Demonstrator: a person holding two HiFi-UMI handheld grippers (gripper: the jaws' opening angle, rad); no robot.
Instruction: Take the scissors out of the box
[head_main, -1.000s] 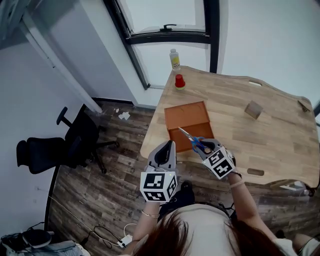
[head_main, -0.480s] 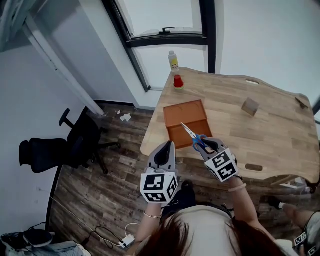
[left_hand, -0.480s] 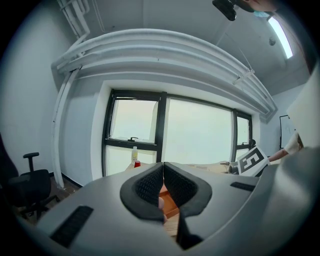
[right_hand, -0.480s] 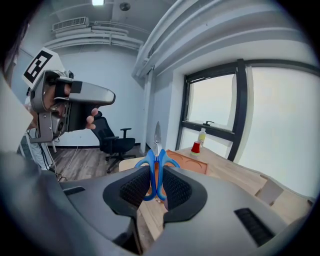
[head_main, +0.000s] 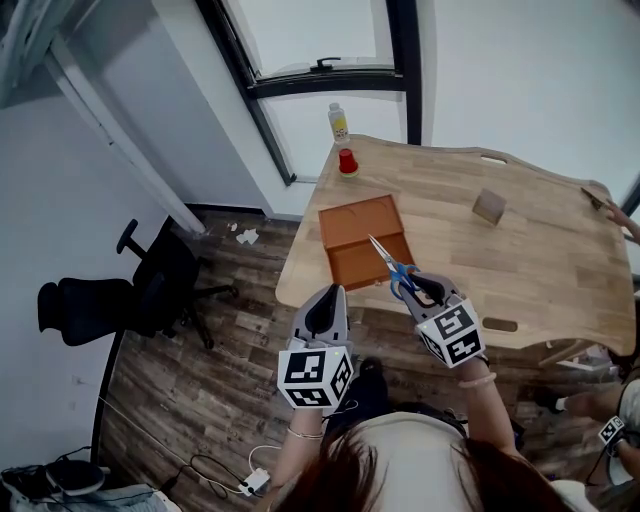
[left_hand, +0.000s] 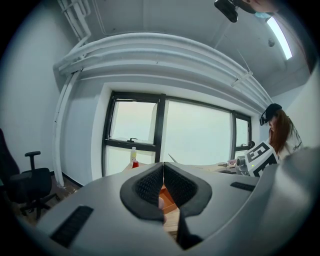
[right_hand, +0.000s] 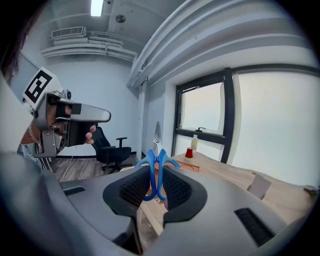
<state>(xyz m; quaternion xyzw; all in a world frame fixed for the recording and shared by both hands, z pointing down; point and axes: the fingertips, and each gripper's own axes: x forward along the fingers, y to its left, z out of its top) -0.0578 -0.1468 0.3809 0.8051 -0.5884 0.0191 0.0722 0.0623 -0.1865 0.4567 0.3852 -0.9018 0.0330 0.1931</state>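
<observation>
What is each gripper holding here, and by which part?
The right gripper clamps the blue-handled metal scissors by their handle loops, blades pointing away from it. The left gripper is shut and empty.

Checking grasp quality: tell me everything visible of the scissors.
The scissors have blue plastic-looking loop handles and closed silvery blades. The right gripper has its fingers shut on the handles, which sit side by side between them. The blades stick out past the fingertips, tip pointing away from the person and upward. In the head view they overlap the orange box's near edge, apparently held above it; nothing else touches them.
</observation>
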